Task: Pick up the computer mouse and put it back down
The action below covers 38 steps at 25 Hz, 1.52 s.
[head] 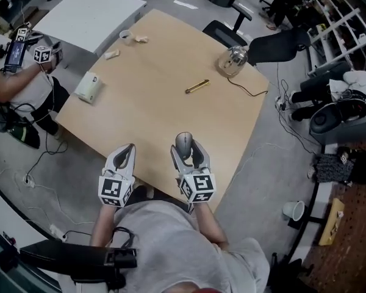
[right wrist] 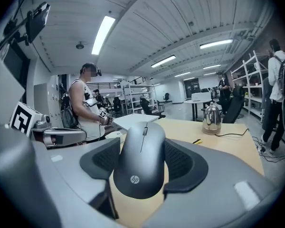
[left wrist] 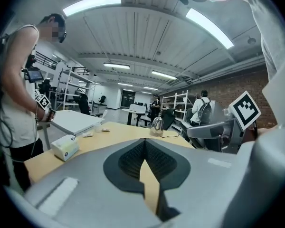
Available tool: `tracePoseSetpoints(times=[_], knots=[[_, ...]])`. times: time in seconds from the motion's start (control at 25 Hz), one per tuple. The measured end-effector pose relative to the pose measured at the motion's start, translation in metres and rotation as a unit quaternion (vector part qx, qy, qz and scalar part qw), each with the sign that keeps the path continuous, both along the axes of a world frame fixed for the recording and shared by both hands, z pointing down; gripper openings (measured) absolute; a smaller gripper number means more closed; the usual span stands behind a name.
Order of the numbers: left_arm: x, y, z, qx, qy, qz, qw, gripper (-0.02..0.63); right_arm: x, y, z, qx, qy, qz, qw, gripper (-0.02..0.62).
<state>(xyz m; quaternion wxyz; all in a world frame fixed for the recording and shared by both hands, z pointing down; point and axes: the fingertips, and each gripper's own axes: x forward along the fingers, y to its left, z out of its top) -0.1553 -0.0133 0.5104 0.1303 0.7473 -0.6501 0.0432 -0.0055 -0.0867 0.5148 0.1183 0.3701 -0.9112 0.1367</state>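
A dark grey computer mouse [head: 183,142] [right wrist: 141,158] sits between the jaws of my right gripper [head: 188,147] [right wrist: 143,145], which is shut on it. The pads press on both its sides, and its HP logo faces the camera. It is held at the near edge of the wooden table [head: 158,108]. My left gripper [head: 127,151] [left wrist: 145,142] is just to the left, at the same edge. Its fingertips touch each other and nothing is between them. In the right gripper view the mouse hides the table directly ahead.
Further out on the table are a metal kettle [head: 233,60] with a cable, a yellow pen-like object [head: 197,86], a tissue box [head: 88,87] and a cup [head: 125,36]. A second person [head: 21,81] stands at the left. A white table [head: 91,18] and a dark chair [head: 279,41] are beyond.
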Motion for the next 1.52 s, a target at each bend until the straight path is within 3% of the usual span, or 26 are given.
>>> tracePoseSetpoints(times=[0.24,0.52,1.16,1.52], knots=[[-0.039,0.008,0.014,-0.006,0.008,-0.033,0.9994,0.020,-0.048,-0.023,0.018,0.001,0.011,-0.029,1.000,0.295],[-0.057,0.023,0.016,-0.013,0.020,-0.048,0.9986,0.020,-0.078,-0.028,0.037,-0.003,0.029,-0.043,0.999,0.295],[-0.075,0.009,0.026,-0.037,0.018,-0.037,0.9985,0.020,-0.101,-0.085,0.104,-0.036,0.079,-0.029,0.996,0.295],[-0.091,0.007,0.033,-0.052,0.014,-0.044,0.9976,0.020,-0.127,-0.111,0.142,-0.047,0.112,-0.045,0.992,0.295]])
